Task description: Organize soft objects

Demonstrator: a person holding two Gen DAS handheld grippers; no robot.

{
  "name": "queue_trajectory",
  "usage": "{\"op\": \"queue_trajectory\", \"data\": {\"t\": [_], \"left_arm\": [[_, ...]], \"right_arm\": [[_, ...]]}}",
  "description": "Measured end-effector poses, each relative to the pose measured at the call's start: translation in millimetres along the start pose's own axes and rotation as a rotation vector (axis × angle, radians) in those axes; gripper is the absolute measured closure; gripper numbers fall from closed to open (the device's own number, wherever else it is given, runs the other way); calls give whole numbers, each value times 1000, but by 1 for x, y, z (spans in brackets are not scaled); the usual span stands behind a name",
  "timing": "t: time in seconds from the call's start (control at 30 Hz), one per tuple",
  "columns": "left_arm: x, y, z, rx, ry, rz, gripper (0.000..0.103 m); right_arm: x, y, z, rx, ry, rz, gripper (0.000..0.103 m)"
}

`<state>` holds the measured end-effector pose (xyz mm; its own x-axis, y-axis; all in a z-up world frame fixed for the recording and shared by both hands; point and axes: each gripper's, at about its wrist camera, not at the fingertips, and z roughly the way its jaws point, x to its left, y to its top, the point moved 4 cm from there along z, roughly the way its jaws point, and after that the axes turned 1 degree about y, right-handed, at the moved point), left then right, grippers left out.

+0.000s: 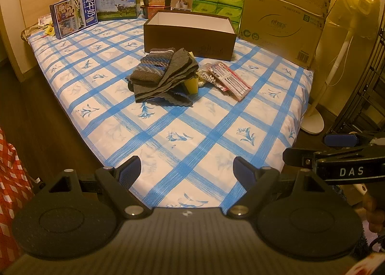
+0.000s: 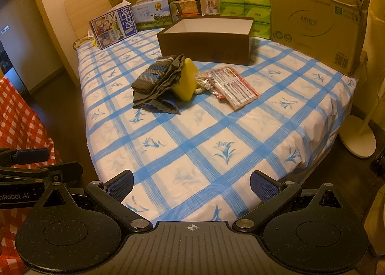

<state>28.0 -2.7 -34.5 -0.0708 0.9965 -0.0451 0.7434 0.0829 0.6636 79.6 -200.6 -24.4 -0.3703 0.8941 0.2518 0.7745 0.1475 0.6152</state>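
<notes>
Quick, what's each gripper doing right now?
Left gripper: open, holding nothing, over the bed.
Right gripper: open, holding nothing, over the bed.

A small heap lies mid-mattress (image 1: 192, 135), in front of the open brown box (image 1: 190, 39) standing at its 12 o'clock, apart from it. A folded striped knit cloth (image 1: 154, 65) in grey, blue and brown sits on top at the heap's 10 o'clock. A rumpled grey cloth (image 1: 166, 85) drapes under and beside it, its scalloped edge spilling toward 6 o'clock. A yellow sponge (image 2: 185, 82) leans tilted against the grey cloth at its 3 o'clock, partly covered by it.
</notes>
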Motion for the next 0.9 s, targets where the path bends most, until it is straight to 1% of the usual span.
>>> {"op": "queue_trajectory", "data": {"t": [0.9], "left_arm": [[0, 0, 1, 4, -1, 0, 21]], "right_arm": [[0, 0, 4, 2, 3, 1, 1]]}}
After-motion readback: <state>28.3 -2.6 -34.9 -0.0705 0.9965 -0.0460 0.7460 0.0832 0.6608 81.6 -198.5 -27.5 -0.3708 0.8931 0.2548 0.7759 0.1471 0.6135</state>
